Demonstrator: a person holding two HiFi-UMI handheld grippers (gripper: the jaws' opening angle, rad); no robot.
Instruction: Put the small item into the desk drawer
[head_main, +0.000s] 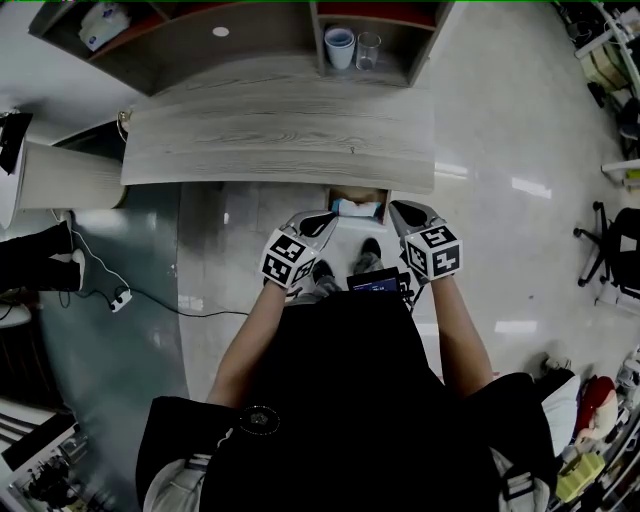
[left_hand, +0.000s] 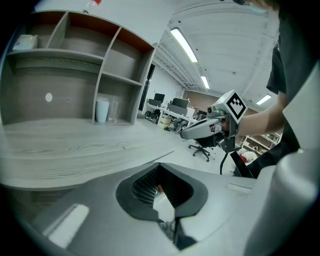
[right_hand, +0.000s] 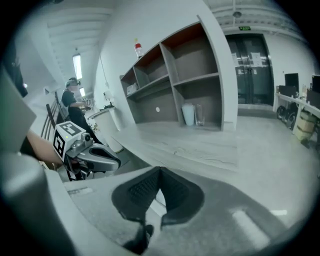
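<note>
In the head view a small drawer (head_main: 357, 196) stands pulled out under the front edge of the grey wood-grain desk (head_main: 280, 140). A pale blue item (head_main: 356, 208) lies inside it. My left gripper (head_main: 325, 218) hovers just left of the drawer, and my right gripper (head_main: 396, 208) just right of it. Both are below the desk edge with their jaws closed together and nothing between them. The left gripper view shows its own shut jaws (left_hand: 160, 165) and the right gripper (left_hand: 187, 134) beyond. The right gripper view shows shut jaws (right_hand: 160, 170) and the left gripper (right_hand: 114, 161) beside it.
A shelf hutch (head_main: 250, 50) stands at the back of the desk, with a blue cup (head_main: 340, 47) and a glass (head_main: 368, 50) in one cubby and a white box (head_main: 103, 25) on the left. A power strip (head_main: 120, 298) lies on the floor. An office chair (head_main: 610, 250) stands at the right.
</note>
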